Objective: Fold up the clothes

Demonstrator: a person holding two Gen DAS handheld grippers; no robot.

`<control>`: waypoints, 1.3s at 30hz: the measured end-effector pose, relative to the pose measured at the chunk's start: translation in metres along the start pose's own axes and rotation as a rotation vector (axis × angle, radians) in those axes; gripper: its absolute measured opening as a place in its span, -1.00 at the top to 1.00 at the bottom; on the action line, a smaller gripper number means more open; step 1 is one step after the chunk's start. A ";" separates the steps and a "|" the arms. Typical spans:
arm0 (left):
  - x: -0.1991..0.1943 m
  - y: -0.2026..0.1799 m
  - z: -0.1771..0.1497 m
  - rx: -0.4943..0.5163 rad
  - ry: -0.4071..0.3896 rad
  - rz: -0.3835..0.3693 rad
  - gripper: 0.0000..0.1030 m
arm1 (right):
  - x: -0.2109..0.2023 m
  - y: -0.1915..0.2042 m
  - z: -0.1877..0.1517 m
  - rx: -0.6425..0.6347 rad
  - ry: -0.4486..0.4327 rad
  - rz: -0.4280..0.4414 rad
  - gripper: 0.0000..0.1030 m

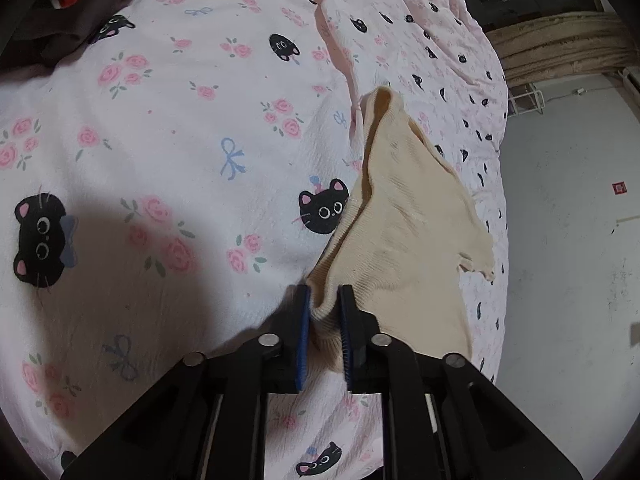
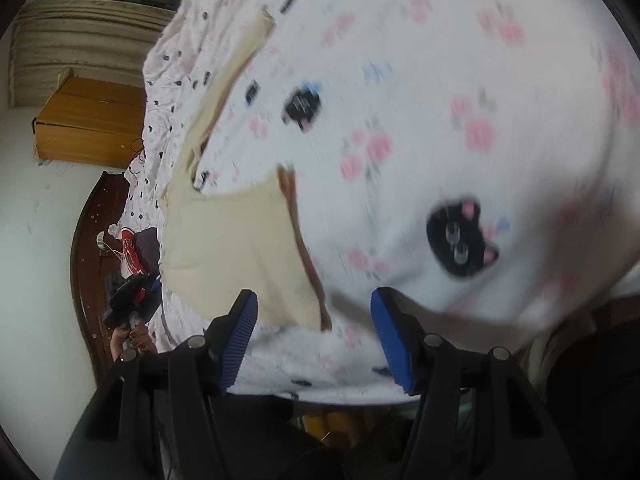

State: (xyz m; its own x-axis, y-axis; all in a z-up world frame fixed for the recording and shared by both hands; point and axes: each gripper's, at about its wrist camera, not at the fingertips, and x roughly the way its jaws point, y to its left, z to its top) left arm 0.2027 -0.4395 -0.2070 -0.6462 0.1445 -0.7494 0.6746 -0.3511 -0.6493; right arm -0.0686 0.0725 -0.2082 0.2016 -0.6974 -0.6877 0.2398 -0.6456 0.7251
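The left gripper [image 1: 325, 312] pinches a bunched edge of the cream knit garment [image 1: 404, 216] between its blue pads, and the cloth trails away from it along the right-hand edge of the bed sheet [image 1: 160, 128], a pink one printed with roses and black cats. The right gripper [image 2: 314, 332] is spread wide with nothing between its pads, hovering over the same sheet just beside the garment's near hem. A dark garment [image 1: 60, 20] lies at the sheet's far left corner.

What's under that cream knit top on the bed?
The cream ribbed knit top lies on a pink bedsheet printed with black cats and roses. Whatever sits directly beneath the fabric is covered.
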 end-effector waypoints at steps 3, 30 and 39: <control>0.002 0.000 0.000 -0.004 -0.001 0.006 0.88 | 0.013 -0.001 -0.007 0.001 0.014 -0.013 -0.20; -0.015 0.009 -0.002 -0.038 -0.032 -0.070 0.89 | 0.025 0.007 -0.026 0.046 -0.105 0.113 0.84; -0.020 0.009 -0.001 -0.042 -0.046 -0.094 0.89 | -0.001 0.022 -0.016 0.018 -0.164 0.136 0.85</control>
State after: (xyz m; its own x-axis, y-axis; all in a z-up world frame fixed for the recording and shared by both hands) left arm 0.2222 -0.4448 -0.1977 -0.7226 0.1317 -0.6786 0.6240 -0.2983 -0.7223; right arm -0.0488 0.0639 -0.1925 0.0734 -0.8191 -0.5689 0.2039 -0.5460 0.8126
